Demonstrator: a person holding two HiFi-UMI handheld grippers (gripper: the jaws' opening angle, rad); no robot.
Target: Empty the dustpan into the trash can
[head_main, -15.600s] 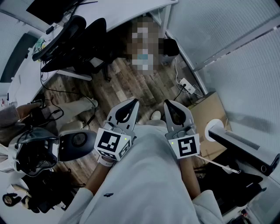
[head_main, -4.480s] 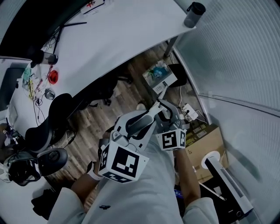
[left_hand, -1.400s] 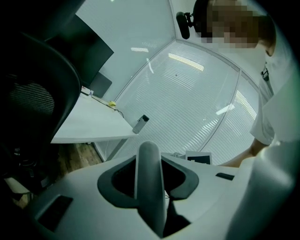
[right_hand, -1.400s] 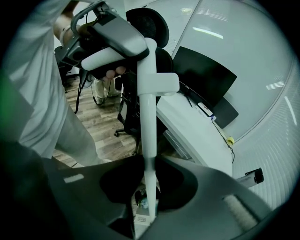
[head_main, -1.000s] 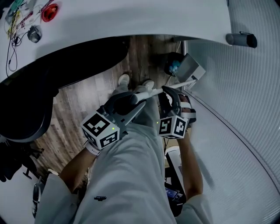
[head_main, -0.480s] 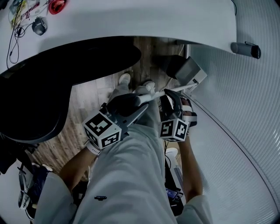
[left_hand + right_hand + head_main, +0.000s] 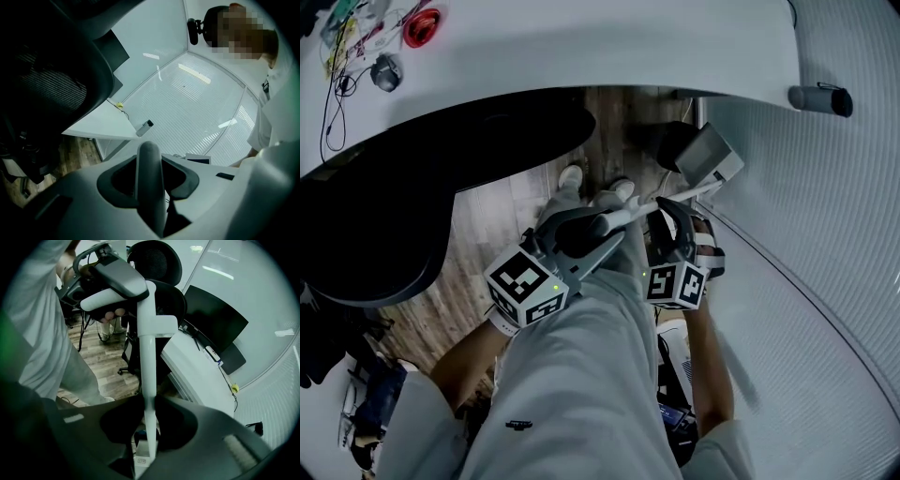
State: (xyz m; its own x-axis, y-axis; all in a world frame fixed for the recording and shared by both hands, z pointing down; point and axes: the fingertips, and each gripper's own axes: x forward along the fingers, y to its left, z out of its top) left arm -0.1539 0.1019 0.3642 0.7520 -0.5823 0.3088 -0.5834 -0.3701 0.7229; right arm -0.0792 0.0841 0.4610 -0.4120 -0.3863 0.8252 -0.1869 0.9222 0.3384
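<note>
In the head view the dustpan's grey pan [image 7: 710,157] hangs tilted over a dark trash can [image 7: 667,141] on the floor by the wall; the pan hides part of the can. Its white pole [image 7: 642,208] slants down from the grey grip. My left gripper [image 7: 600,225] is shut on that grip [image 7: 150,187], which fills the gap between its jaws [image 7: 151,161]. My right gripper [image 7: 675,211] is shut lower down on the pole [image 7: 148,357], clamped between its jaws [image 7: 149,404]. The right gripper view shows the left gripper [image 7: 112,277] up at the handle's top.
A curved white desk [image 7: 581,47] overhangs the floor ahead, with a red item [image 7: 422,26] and cables on it. A black office chair [image 7: 384,206] stands at the left. The ribbed white wall [image 7: 825,244] runs close along the right. My shoes [image 7: 572,176] stand on wood flooring.
Both grippers keep their grips and have hardly moved. The head view has shifted slightly, and the teal contents seen in the can a second ago no longer show.
</note>
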